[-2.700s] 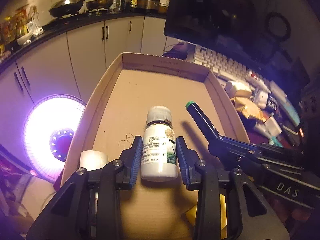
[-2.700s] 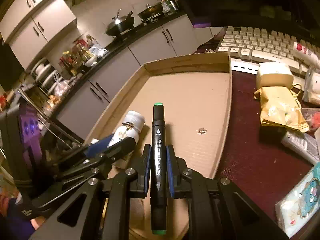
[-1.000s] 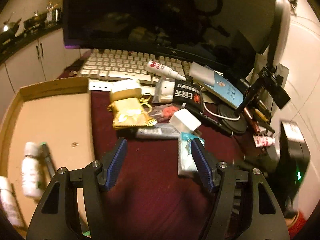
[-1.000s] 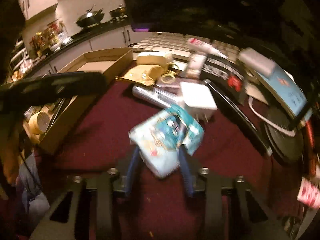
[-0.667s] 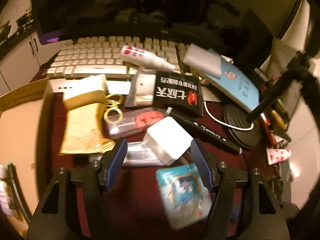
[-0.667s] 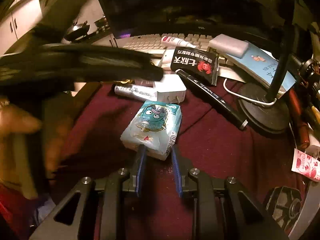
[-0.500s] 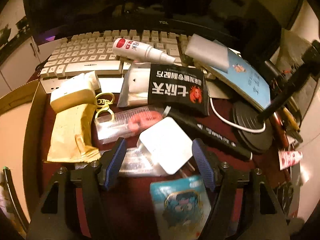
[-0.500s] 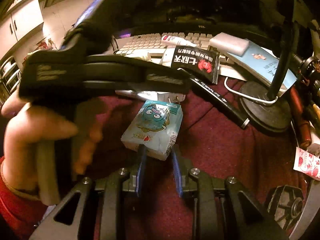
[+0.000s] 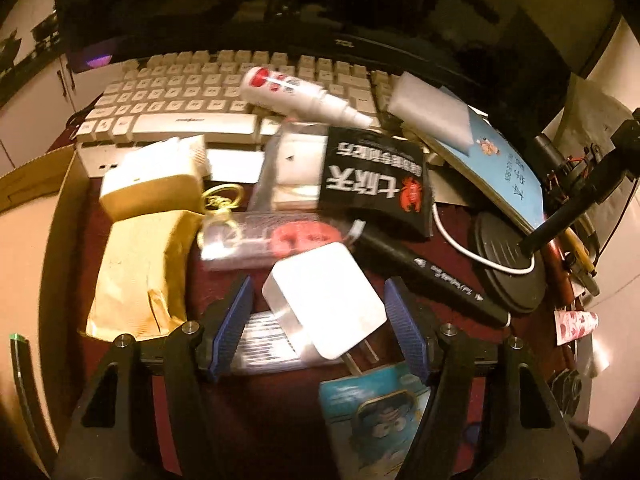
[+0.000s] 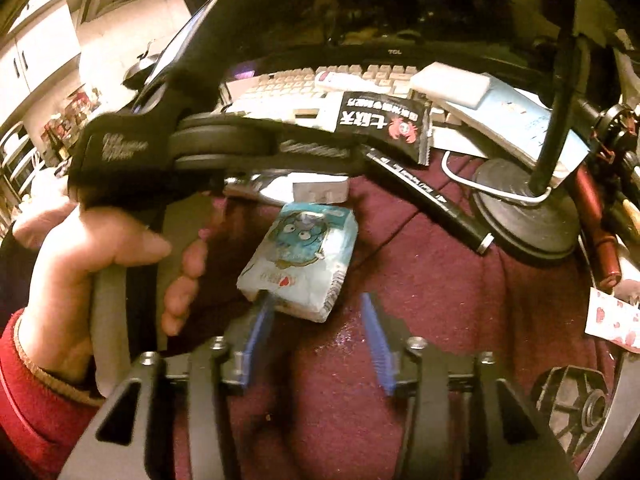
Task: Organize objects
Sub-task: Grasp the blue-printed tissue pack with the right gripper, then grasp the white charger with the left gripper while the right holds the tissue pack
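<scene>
My left gripper (image 9: 320, 318) is open, its jaws on either side of a white plug adapter (image 9: 325, 303) that lies on the maroon cloth over a silver packet (image 9: 264, 346). My right gripper (image 10: 316, 328) is open just short of a blue cartoon tissue pack (image 10: 302, 260), which lies flat on the cloth; the pack also shows in the left wrist view (image 9: 376, 420). The left gripper's body, held by a hand (image 10: 100, 248), crosses the right wrist view above the pack. A cardboard tray (image 9: 28, 240) sits at the left with a green-capped marker (image 9: 18, 364) in it.
A white keyboard (image 9: 192, 92) and monitor stand behind the clutter. A tan paper packet (image 9: 136, 272), a black snack bag (image 9: 376, 178), a black marker (image 9: 432, 276), a white tube (image 9: 296, 94), a blue booklet (image 9: 504, 168) and a round black stand base (image 9: 508, 264) crowd the cloth.
The right gripper, shut on the tissue pack's edge half a second ago, has opened and the pack lies free. The left gripper has moved down and forward around the white adapter.
</scene>
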Tool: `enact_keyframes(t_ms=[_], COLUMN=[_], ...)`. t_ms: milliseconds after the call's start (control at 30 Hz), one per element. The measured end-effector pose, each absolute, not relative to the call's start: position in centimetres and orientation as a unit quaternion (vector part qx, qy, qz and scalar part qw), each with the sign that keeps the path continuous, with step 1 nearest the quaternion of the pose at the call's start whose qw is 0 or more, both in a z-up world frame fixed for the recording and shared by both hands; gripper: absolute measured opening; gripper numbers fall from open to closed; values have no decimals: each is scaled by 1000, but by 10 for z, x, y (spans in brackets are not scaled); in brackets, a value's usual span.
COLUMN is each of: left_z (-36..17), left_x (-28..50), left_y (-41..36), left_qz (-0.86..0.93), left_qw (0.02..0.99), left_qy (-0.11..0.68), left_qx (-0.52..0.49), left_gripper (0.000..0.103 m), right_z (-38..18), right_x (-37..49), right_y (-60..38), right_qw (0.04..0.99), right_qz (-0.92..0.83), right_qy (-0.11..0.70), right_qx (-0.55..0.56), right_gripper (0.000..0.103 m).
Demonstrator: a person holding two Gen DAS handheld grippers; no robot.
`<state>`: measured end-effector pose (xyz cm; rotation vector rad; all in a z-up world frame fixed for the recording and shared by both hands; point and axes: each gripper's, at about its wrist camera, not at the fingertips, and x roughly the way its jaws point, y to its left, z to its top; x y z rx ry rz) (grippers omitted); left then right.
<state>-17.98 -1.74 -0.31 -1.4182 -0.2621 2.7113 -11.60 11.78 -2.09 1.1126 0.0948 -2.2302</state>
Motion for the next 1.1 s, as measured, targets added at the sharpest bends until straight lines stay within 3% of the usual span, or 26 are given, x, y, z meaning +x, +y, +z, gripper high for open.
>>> enact_keyframes(t_ms=[133,300,367,467,533,600,867,1033,1100], left_z=[-3,-3,-3,-3,-3,-1,11,-13,-16], left_x=[-173,-168,-168,-169,-170,-170,-165,-174,-174], left_y=[-35,-46,-45,-44,-44,-42,-19,-15,-25], left_qz=[878,873,878,883,881,885,913,897,896], left_qw=[40,45,38,24,24,23,10,6,21], left_qy=[-108,-131,-117,-103,-101,-85,-1,37,2], left_qx=[-465,-468,-463,-457,-461,-458,-408,-441,-444], left_gripper=[69,69,75,79,79,79,79,78,67], right_z=[-19,-15,-20,-30,-31,-30,-28,-28,-29], right_x=[-120,-122,-128,-136,-134,-133,-132,-126,-125], right_y=[105,63,51,54,59,68,107,104,103], right_qw=[327,311,294,288,281,282,290,289,288], right_qz=[-837,-844,-848,-845,-851,-852,-853,-854,-854], right_qy=[32,104,122,115,134,131,81,86,87], right_qx=[437,425,423,437,423,420,425,425,424], right_gripper=[67,72,72,69,56,51,48,48,48])
